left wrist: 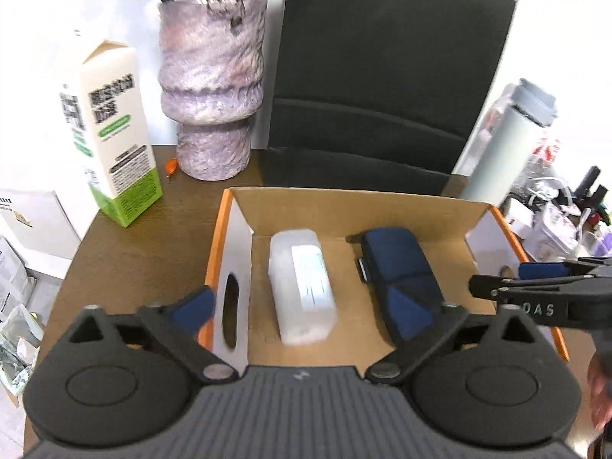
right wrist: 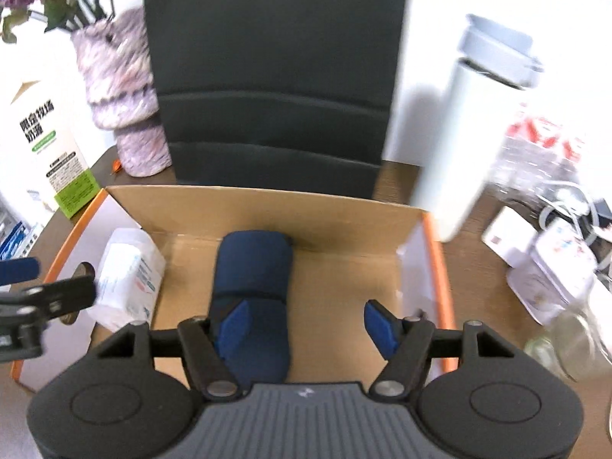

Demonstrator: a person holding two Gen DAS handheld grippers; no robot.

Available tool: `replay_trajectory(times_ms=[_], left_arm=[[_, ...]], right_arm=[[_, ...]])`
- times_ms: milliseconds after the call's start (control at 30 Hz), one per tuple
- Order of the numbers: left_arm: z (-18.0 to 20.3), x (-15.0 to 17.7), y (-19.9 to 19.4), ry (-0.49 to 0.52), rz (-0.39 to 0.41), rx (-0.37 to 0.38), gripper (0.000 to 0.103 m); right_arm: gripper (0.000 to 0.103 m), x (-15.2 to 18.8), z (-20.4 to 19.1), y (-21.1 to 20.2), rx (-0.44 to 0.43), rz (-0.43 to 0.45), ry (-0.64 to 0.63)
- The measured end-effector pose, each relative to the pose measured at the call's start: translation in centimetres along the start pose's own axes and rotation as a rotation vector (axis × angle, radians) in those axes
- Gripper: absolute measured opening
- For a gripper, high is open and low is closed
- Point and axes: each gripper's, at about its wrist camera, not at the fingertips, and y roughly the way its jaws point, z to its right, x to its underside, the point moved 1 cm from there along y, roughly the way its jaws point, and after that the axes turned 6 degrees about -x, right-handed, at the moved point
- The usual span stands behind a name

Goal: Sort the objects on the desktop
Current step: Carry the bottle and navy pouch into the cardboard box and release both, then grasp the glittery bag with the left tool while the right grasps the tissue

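Low in the left wrist view, your left gripper (left wrist: 304, 311) stands spread wide, nothing pinched: one pad sits outside the box's (left wrist: 346, 206) left wall, the other over the near end of the blue case (left wrist: 397, 279). White pack (left wrist: 302, 287) lies on the box floor between the pads, untouched, left of the case and apart from it. Right gripper (left wrist: 497, 281) pokes in from the right edge over the box's right wall. Carton (left wrist: 111, 134) and vase (left wrist: 212, 88) stand upper left on the desk (left wrist: 145, 252), chair (left wrist: 382, 84) behind the box, bottle (left wrist: 508, 141) at right.

Bottom of the right wrist view: your right gripper (right wrist: 306, 323) is partly spread, holding nothing. Its left pad overlaps the case (right wrist: 252, 279); the right pad hangs over bare cardboard near the box's (right wrist: 267, 199) right wall. Pack (right wrist: 128, 275) sits at left in the box, left gripper (right wrist: 49, 287) in front of it. Bottle (right wrist: 470, 134) upper right, clutter (right wrist: 550, 267) at right edge.
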Motion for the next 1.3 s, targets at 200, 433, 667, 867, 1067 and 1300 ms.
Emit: replay_trajectory(times_ms=[200,433,667,867,1067,1300], left_arm=[[-0.1,3.8,-6.0,0.047,0.085,-0.012,0.103],[-0.6,10.4,-12.3,0.053,0.189,-0.002,0.103],[-2.0,17.9,-16.3,-0.051,0.287,-0.016,0.103],[-1.8,24.9,-17.4,-0.097,0.292,-0.035,0.103],[-1.8,29.7,-18.2,-0.165,0.283,-0.047,0.103],[-0.6,33.3,-20.4,-0.066,0.281,-0.057,0.103]], right_arm=[[0.069,4.3,0.6,-4.9,-0.005,0.075,-0.029],[0.072,11.7,-0.8,-10.4,-0.029,0.184,-0.076],[0.074,20.3,-1.2,-13.6,-0.037,0.208,-0.017],[0.076,27.8,-2.8,-15.6,-0.017,0.215,-0.025],[0.076,33.2,-3.7,-17.1,-0.002,0.211,0.025],[0.076,37.7,-6.8,-18.7,-0.093,0.233,-0.028]])
